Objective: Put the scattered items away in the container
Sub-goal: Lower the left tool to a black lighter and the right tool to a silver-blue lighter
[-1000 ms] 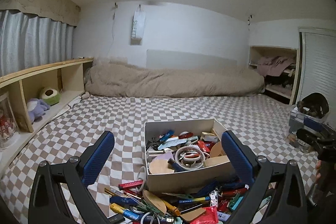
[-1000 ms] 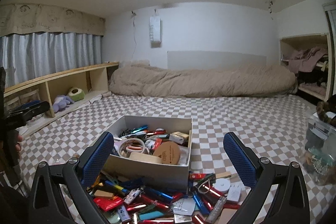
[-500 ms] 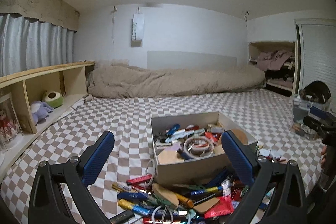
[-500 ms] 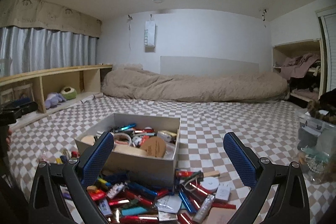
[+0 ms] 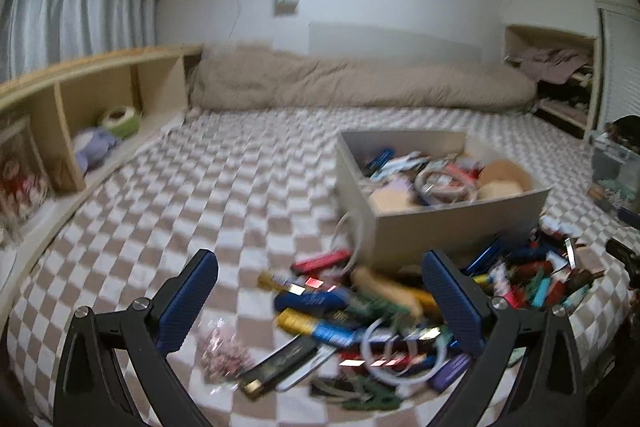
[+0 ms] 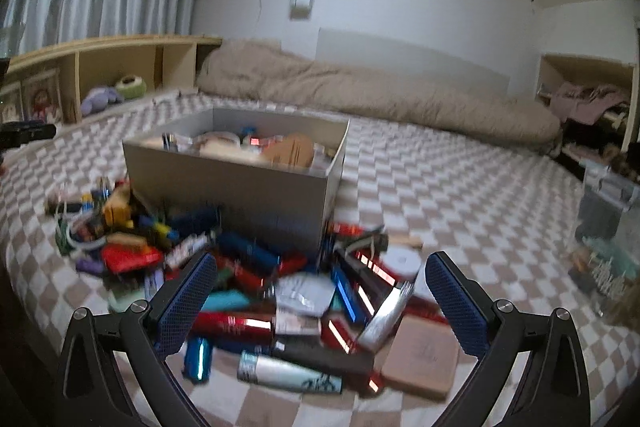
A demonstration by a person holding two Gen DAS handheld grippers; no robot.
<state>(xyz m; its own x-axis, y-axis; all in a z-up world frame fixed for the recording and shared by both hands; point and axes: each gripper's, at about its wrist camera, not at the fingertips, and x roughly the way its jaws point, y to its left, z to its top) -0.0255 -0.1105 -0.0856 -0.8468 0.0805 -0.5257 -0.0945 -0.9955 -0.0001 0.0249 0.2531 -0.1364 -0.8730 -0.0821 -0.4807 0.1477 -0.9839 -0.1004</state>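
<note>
A grey cardboard box (image 5: 460, 217) (image 6: 232, 183), partly filled with small items, stands on the checkered bedspread. In front of it lies a heap of scattered items (image 5: 384, 315) (image 6: 288, 291): pens, tubes, rings, small packets, a silver tube (image 6: 290, 373) and a tan block (image 6: 420, 357). My left gripper (image 5: 320, 303) is open above the heap's left end, with nothing between its blue pads. My right gripper (image 6: 322, 303) is open low over the heap's right part, holding nothing. Both views are blurred by motion.
A wooden shelf (image 5: 100, 95) with plush toys runs along the left. A rolled beige duvet (image 5: 360, 83) lies at the back. A clear plastic bin (image 6: 608, 227) with trinkets sits at the right. A pink crinkled packet (image 5: 224, 351) lies left of the heap.
Both grippers have dropped lower and tilted down toward the heap, which now fills more of each view. Both stay open.
</note>
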